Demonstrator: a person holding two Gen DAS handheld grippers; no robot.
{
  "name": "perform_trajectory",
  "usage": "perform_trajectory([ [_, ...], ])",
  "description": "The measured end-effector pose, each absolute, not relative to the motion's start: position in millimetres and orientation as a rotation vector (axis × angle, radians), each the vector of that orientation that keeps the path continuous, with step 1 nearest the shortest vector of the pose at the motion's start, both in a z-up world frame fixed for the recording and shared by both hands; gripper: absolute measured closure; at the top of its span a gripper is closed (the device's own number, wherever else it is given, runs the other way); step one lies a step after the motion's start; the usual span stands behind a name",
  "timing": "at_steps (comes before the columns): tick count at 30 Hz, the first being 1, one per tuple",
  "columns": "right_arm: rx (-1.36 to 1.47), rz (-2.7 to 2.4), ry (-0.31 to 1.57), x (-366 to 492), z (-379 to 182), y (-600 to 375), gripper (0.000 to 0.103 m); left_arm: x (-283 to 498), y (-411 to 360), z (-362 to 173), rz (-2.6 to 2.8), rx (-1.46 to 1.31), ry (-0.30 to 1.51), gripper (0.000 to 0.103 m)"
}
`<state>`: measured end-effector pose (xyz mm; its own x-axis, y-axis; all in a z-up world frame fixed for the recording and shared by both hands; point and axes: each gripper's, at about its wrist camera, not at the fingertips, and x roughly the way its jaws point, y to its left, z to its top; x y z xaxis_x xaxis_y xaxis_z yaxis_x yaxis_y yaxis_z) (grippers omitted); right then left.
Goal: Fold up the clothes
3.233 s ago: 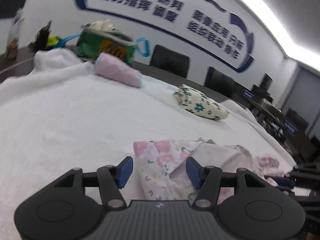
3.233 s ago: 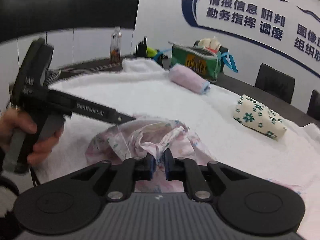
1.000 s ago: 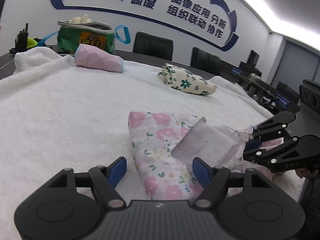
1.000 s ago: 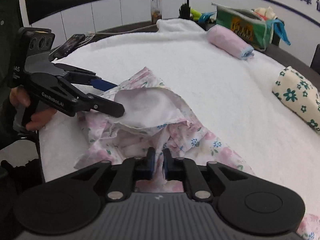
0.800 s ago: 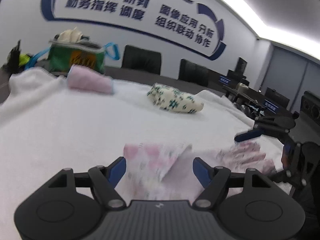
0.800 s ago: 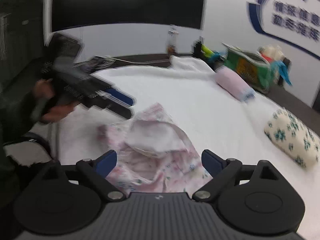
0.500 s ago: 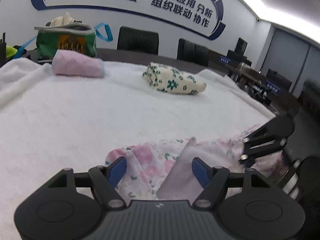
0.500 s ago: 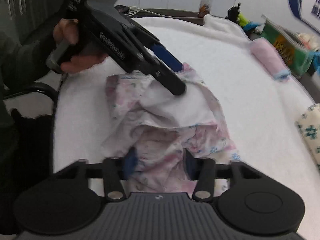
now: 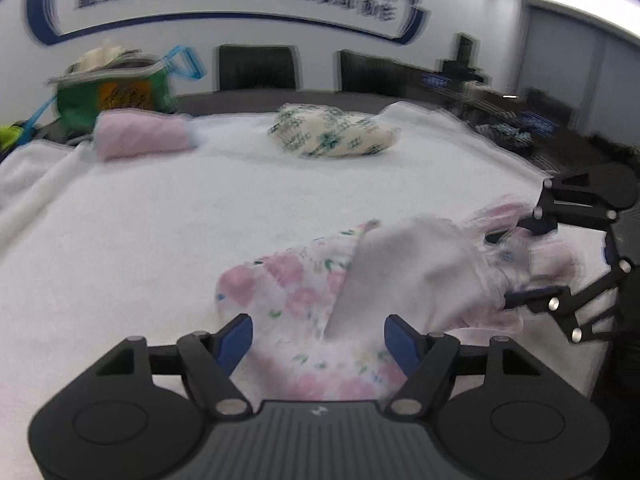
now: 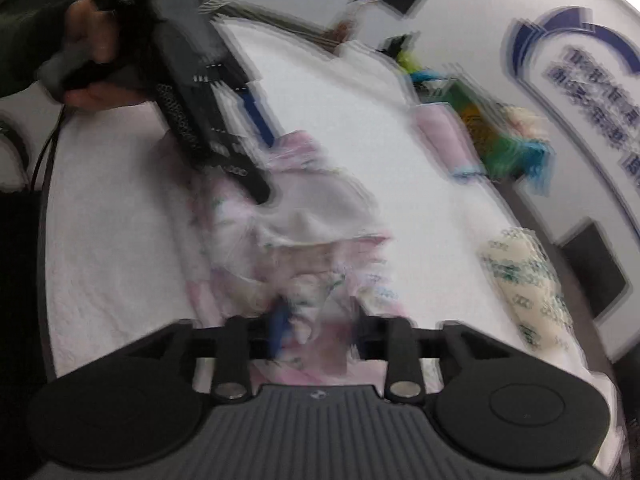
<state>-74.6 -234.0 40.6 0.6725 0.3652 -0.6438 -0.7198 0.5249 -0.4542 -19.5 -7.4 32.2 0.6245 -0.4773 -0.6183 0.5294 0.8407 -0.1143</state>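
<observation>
Nearest, the left gripper [image 9: 318, 338] stood with jaws wide apart over the floral garment [image 9: 304, 300], gripping nothing. The right gripper [image 10: 316, 320], its jaws having just been opening, straddled a bunched edge of cloth without pinching it, probably to let go and take a new hold. The garment lay crumpled on the white towel [image 9: 140, 240]; beyond it lay a pink roll [image 9: 140, 136] and a green-flowered bundle [image 9: 332, 136], presumably finished pieces set aside.

Pink floral garment lying crumpled on a white towel-covered tabletop.

The floral garment [image 9: 304, 300] is thin, pale cloth printed with pink blossoms and small green leaves. It lies loosely bunched near the tabletop's [image 9: 160, 220] front edge, one flap turned over to show its plain whitish inner side. Two folded bundles rest far behind it: a pink roll [image 9: 140, 134] and a green-flowered cream bundle [image 9: 332, 136].
</observation>
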Motion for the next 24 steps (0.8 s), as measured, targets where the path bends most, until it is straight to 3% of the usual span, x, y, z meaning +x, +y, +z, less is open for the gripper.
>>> perform_trajectory([
  [2,-0.656,0.588,0.479,-95.7,56.6,-256.2,0.038,-13.9,-5.9,63.7,-0.617,0.167,0.628,0.029],
  [3,-0.538,0.509,0.478,-102.8,62.1,-271.9,0.03,-10.7,-5.5,79.6,-0.634,0.212,0.599,0.023],
  [4,-0.419,0.43,0.476,-109.8,67.6,-287.6,0.029,-0.5,-17.6,86.0,-0.68,0.291,0.574,0.019],
  [6,-0.126,0.279,0.466,-123.4,72.3,-318.3,0.029,21.5,-44.5,96.8,-0.775,0.457,0.522,0.018],
  [8,0.125,0.209,0.45,-141.6,61.8,-334.9,0.029,48.2,-70.3,82.9,-0.971,0.511,0.589,0.018],
  [16,0.549,0.13,0.615,-150.8,9.5,-331.3,0.029,110.5,-139.5,17.1,-1.288,0.481,0.766,0.02],
  [17,0.619,0.093,0.629,-144.1,-1.0,-337.2,0.029,117.0,-142.6,11.3,-1.3,0.445,0.799,0.026],
  [22,0.796,-0.04,0.538,-122.2,-16.2,-351.8,0.031,112.6,-131.9,4.6,-1.291,0.393,0.769,0.028],
  [23,0.782,-0.085,0.523,-115.9,-16.8,-348.4,0.033,111.6,-131.0,4.8,-1.266,0.382,0.764,0.033],
  [24,0.748,-0.112,0.512,-110.5,-17.2,-343.9,0.046,110.6,-130.0,4.9,-1.242,0.371,0.759,0.051],
])
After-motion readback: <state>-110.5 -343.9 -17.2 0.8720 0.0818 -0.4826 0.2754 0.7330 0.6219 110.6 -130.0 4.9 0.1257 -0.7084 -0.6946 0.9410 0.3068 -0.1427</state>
